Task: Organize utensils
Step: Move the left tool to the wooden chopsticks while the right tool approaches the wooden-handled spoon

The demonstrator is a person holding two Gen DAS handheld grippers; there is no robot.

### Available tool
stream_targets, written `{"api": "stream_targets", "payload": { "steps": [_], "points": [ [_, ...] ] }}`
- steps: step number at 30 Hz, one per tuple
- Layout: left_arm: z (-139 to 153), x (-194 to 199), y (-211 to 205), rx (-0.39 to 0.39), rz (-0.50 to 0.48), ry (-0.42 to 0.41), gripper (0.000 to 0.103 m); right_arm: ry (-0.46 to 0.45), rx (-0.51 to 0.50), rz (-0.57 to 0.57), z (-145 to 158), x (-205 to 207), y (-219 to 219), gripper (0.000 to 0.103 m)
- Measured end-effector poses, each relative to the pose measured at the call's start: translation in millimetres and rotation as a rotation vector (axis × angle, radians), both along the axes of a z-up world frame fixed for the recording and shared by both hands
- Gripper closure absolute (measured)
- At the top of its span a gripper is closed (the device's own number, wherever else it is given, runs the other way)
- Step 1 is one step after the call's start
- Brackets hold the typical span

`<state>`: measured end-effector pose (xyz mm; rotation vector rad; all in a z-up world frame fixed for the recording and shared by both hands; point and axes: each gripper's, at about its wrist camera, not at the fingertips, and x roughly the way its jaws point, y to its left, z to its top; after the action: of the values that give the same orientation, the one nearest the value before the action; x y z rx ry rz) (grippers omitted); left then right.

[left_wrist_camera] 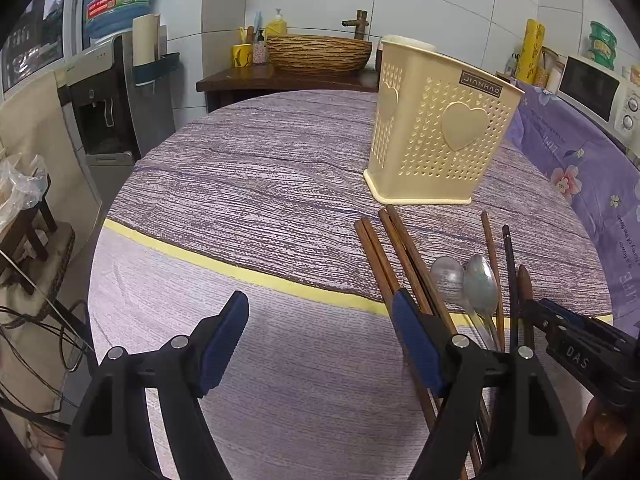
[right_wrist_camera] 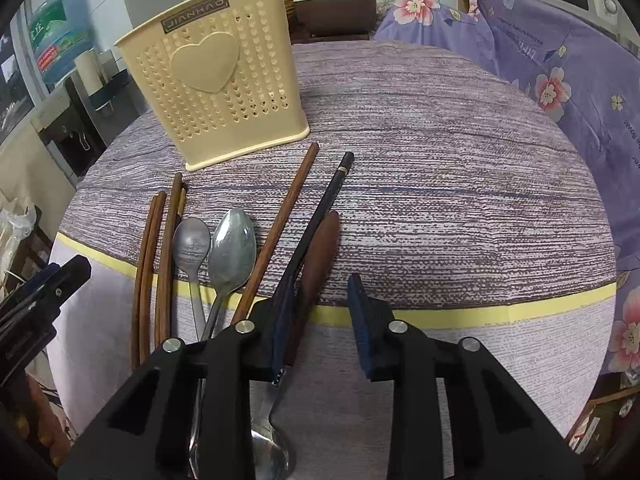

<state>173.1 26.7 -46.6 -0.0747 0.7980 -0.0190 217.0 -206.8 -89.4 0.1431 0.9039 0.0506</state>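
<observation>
Both claws are held wide open with nothing gripped. The right claw is hung low over the near part of the table, and a black chopstick is seen running right along its left blue pad; whether the pad is actually touched can't be told. A dark wooden spoon is laid just beside that chopstick, between the two pads.

The left claw is spread over bare tablecloth, with its right pad placed over the brown chopsticks.

Everything else can be placed relative to the cream utensil holder, which is stood upright toward the far side of the table, heart pattern on its walls. Laid flat just in front of it, nearer the claws: two pairs of brown chopsticks at its left corner, a small metal spoon and a larger metal spoon side by side, then a single brown chopstick angled toward its right corner. The holder's inside isn't shown.

A purple floral cloth is draped to the right of the holder, past the table edge.
</observation>
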Motion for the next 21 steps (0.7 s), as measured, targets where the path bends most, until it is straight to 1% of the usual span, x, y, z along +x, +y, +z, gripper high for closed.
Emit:
{"api": "stream_targets", "payload": {
  "steps": [2,4,7,9,11,13,18,21],
  "points": [
    [-1.6,0.7,-2.1,0.004,-0.008,0.007,0.029,-0.005,-0.015,0.002,-0.5,3.9,-0.4,0.082],
    [-2.5,1.7,-2.9,0.002,-0.014,0.016,0.029,0.002,-0.001,0.009,-0.3,9.9,-5.5,0.083],
    [-3.4,4.3,-1.5,-0.008,-0.022,0.032,0.030,-0.002,-0.017,0.008,0.9,15.2,-17.5,0.085],
    [-4.6,7.3,-2.2,-0.009,-0.027,0.045,0.034,-0.008,-0.027,0.024,2.3,16.8,-23.7,0.086],
    [-6.1,12.5,-4.3,-0.022,-0.037,0.068,0.038,-0.011,-0.092,0.074,3.6,18.7,-20.6,0.086],
    [-7.8,19.2,-9.2,-0.030,-0.054,0.088,0.043,-0.017,-0.145,0.091,3.8,18.4,-19.2,0.086],
    [-16.1,31.3,-20.5,-0.016,-0.056,0.127,0.059,-0.006,-0.118,0.100,1.3,17.0,-26.1,0.086],
    [-19.7,34.6,-22.9,-0.066,-0.064,0.157,0.060,-0.009,-0.104,0.096,-0.2,17.1,-28.1,0.086]
  ]
}}
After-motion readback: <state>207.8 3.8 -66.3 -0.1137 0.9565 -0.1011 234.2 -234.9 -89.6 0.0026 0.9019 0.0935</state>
